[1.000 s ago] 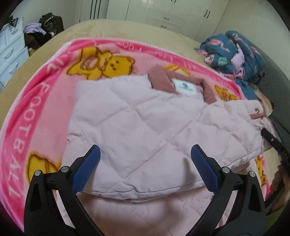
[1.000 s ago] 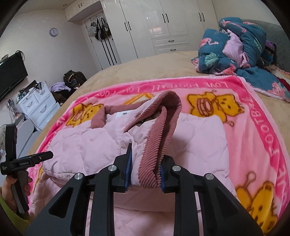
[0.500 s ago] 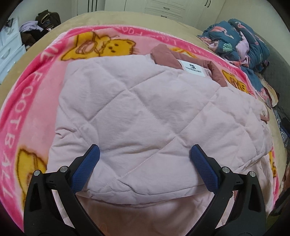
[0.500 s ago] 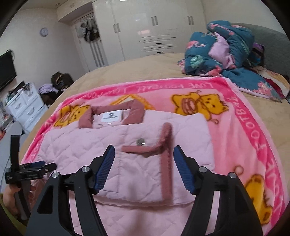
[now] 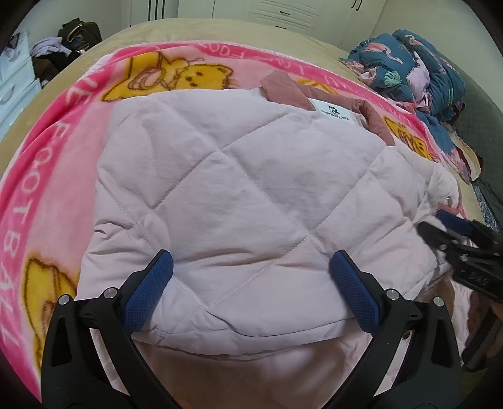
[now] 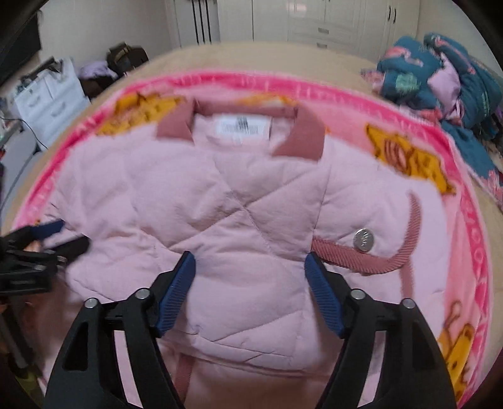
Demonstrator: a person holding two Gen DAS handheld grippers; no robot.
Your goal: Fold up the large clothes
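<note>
A pale pink quilted jacket (image 5: pixel 239 195) with a dusty-rose collar (image 6: pixel 301 132) and a white neck label (image 6: pixel 242 127) lies folded on the pink bear blanket (image 5: pixel 37 176). My left gripper (image 5: pixel 251 270) hovers open just over the jacket's near left fold, nothing between its blue pads. My right gripper (image 6: pixel 250 270) hangs low over the jacket's middle, its jaws opening, empty. The ribbed cuff (image 6: pixel 355 256) with a silver snap (image 6: pixel 363 239) rests on the jacket to its right. Each gripper appears at the edge of the other's view: right gripper (image 5: pixel 462 232), left gripper (image 6: pixel 37 242).
A heap of teal patterned bedding (image 6: pixel 440 78) sits at the far right of the beige bed (image 5: pixel 201 28). White drawers (image 6: pixel 47 97) and a dark bag (image 6: pixel 125 58) stand beyond the bed's left side, white wardrobes (image 6: pixel 314 22) behind.
My right gripper let go of the ribbed cuff, which now lies flat on the jacket, and swung left and down over the jacket's middle. My left gripper sank a little closer to the fabric.
</note>
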